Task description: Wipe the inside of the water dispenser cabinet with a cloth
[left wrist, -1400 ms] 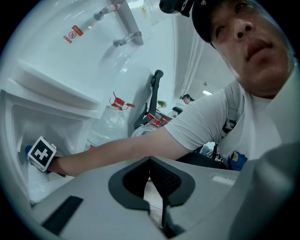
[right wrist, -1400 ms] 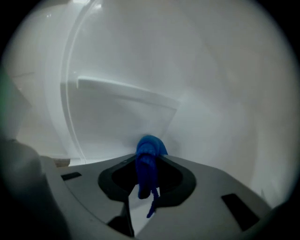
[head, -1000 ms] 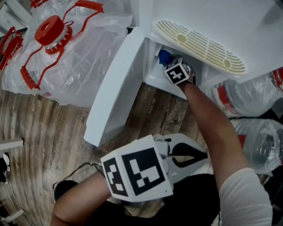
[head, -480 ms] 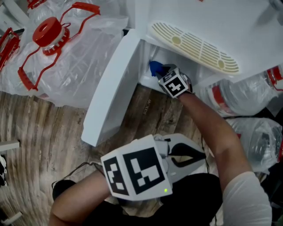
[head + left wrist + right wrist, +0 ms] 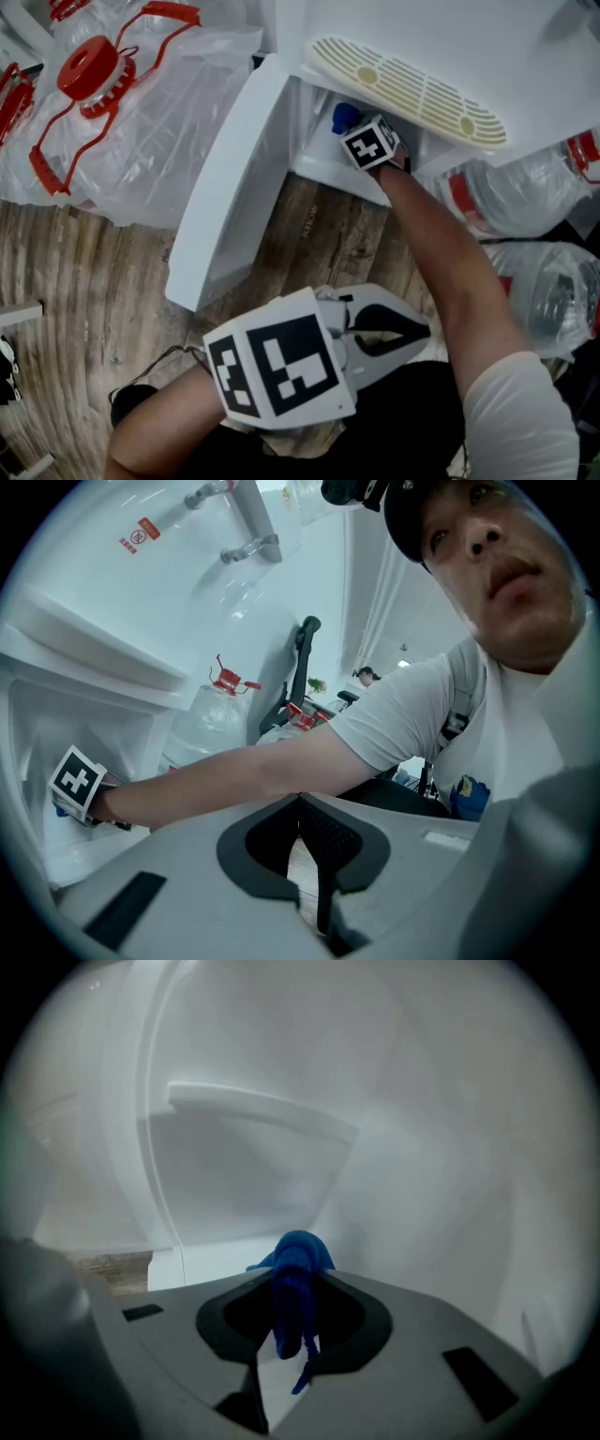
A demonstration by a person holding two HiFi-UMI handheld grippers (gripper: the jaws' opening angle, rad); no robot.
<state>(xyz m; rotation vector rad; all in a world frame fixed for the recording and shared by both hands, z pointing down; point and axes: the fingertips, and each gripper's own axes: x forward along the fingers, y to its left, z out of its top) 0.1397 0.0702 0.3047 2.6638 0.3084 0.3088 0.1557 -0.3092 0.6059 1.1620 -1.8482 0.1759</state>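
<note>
Blue cloth point(image 5: 300, 1258): bunched and pinched between the right gripper's fingers, a loose tail hanging below them; in the head view it shows as a blue wad point(image 5: 344, 116) just inside the cabinet opening, near the edge on the door side.
Right gripper point(image 5: 296, 1309): jaws clenched on the cloth; its marker cube point(image 5: 368, 142) sits at the front edge of the opening, and the bare forearm point(image 5: 441, 253) runs back from it to a white sleeve.
Left gripper point(image 5: 300, 801): fingertips pressed together with nothing between them; held low and close to the body, well apart from the cabinet, its large marker cube point(image 5: 277, 367) facing up.
Cabinet point(image 5: 422, 1147): white inside walls fill the right gripper view; a white ledge point(image 5: 262, 1110) crosses the rear wall above the cloth.
Cabinet floor point(image 5: 328, 171): bare white panel directly below the right gripper.
Door point(image 5: 230, 187): white, swung open to the left of the opening, its lower corner over the wooden floor point(image 5: 84, 272).
Drip grille point(image 5: 412, 89): cream, slotted, oval, on the dispenser front above the opening.
Taps point(image 5: 246, 517): two, seen high on the dispenser front in the left gripper view.
Bagged bottles, left point(image 5: 103, 75): clear plastic with red cap and red handles, beside the door.
Bagged bottles, right point(image 5: 525, 197): clear, lying just beside the dispenser's right edge.
</note>
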